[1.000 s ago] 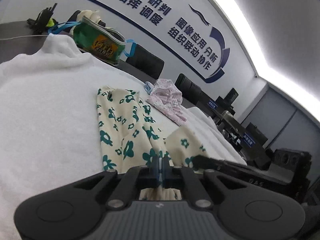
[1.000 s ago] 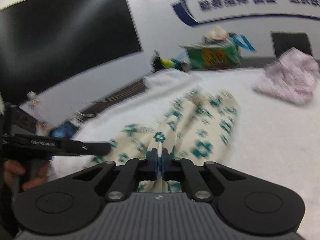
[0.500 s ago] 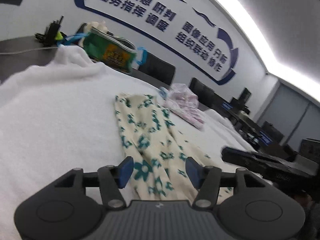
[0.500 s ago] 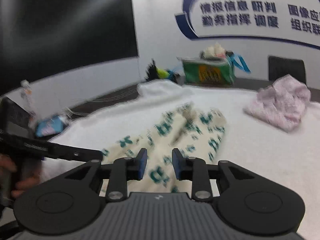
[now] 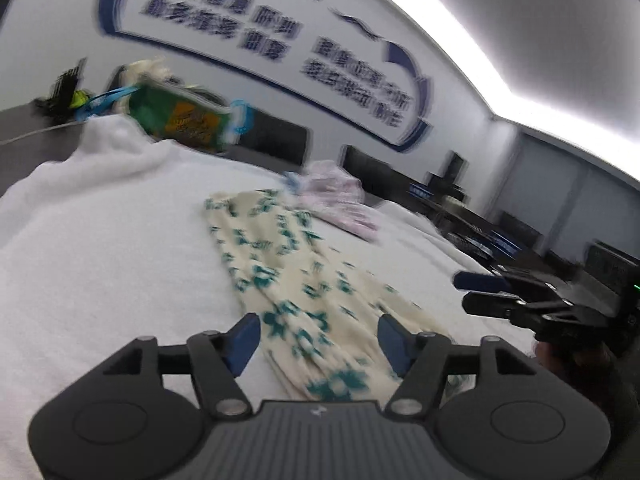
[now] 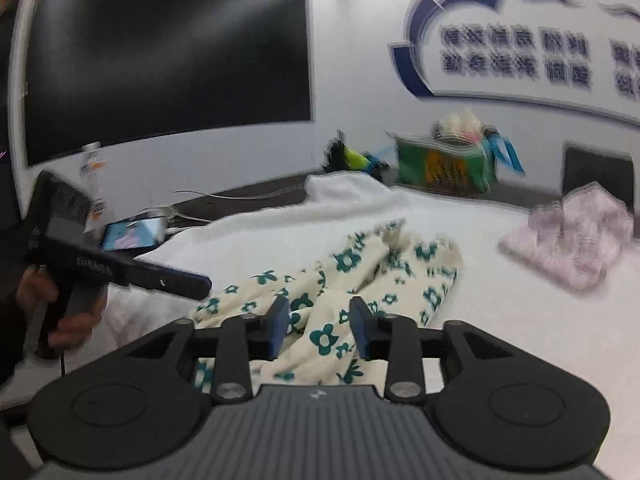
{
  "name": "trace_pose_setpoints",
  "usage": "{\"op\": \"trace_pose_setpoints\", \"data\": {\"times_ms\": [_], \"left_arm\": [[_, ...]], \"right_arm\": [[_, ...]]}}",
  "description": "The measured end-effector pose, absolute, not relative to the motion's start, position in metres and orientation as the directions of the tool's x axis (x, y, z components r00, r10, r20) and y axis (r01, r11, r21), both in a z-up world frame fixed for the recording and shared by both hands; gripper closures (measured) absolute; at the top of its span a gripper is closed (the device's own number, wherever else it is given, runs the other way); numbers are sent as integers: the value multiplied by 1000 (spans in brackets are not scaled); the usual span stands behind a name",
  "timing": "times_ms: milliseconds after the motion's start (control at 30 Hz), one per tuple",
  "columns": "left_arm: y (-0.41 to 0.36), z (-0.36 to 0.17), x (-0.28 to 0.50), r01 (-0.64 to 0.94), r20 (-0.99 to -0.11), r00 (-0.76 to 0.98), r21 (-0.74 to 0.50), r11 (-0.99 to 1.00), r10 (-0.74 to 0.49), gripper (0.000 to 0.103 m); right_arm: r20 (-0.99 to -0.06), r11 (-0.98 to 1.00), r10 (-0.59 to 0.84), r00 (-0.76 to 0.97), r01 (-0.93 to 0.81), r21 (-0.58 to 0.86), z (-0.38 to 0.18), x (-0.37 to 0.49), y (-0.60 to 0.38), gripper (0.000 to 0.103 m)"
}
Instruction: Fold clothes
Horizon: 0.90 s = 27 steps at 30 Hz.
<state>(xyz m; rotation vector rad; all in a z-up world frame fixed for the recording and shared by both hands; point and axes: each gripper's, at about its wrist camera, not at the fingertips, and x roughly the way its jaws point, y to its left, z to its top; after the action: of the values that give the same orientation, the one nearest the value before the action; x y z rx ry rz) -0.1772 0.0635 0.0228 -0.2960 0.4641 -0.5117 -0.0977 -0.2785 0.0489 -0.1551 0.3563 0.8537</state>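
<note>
1. Nearest in the left wrist view: left tongs (image 5: 318,338) spread wide, nothing between the blue pads, poised over the near end of the floral garment (image 5: 296,280).
2. Nearest in the right wrist view: right tongs (image 6: 319,327) parted about halfway, gripping nothing, just above the same garment's (image 6: 360,280) near edge.
3. Cream cloth with teal flowers, lying loosely folded lengthwise on the white towel (image 5: 100,240) covering the bench.
4. Seen only from the left: right tongs (image 5: 492,294) from the side, at the garment's right, pads parted.
5. Seen only from the right: left tongs (image 6: 176,280) side-on in a hand (image 6: 68,308), plus a phone (image 6: 132,236) and a water bottle (image 6: 94,176) on the dark bench edge.
6. Farther back in both: a crumpled pink garment (image 6: 576,236) beyond the floral one, apart from it.
7. Farthest: a green bag (image 6: 444,164) at the towel's rear, a black screen (image 6: 160,60) visible only from the right, blurred blue lettering (image 5: 272,36) on the wall.
</note>
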Motion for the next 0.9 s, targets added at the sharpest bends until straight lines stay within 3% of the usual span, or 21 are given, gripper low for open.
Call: {"op": "trace_pose_setpoints", "data": {"times_ms": [100,400,467,500,533,567,600,700,767,900], "left_arm": [[57,22,-196,481,-337,755,-299,825,-562,24],[18,8,-196,538,-400,743,-120,834,-537,23],[14,4,-193,537,-411,745,-96,838,-525,27],[13,3,-191,534,-416,745,-95,840,-521,29],[13,3,-188,537,-421,739,-103,837,-526,35],[14,2,-187,545,-425,729,-113,831,-537,39],[15,2,-186,553,-427,721,-120,825,-546,41],[20,2,-185,581,-423,698,-137,802,-578,57],[22,3,-185,603,-422,677,-151,783,-603,73],[30,8,-185,633,-410,649,-177,754,-641,84]], "right_arm": [[-411,579,723,556,-811,-79,42,-113,-286,45],[-538,493,663,521,-844,-209,7,-126,-277,44],[-543,499,653,527,-840,-215,3,-126,-276,45],[-540,500,659,523,-842,-205,3,-126,-277,50],[-539,496,669,512,-848,-190,4,-125,-278,57],[-540,488,678,499,-855,-177,4,-123,-277,72],[-543,480,684,487,-861,-168,4,-122,-277,80],[-549,457,702,455,-878,-142,5,-119,-274,88],[-549,450,708,443,-883,-133,6,-118,-274,90],[-536,428,735,416,-897,-110,12,-122,-277,94]]}}
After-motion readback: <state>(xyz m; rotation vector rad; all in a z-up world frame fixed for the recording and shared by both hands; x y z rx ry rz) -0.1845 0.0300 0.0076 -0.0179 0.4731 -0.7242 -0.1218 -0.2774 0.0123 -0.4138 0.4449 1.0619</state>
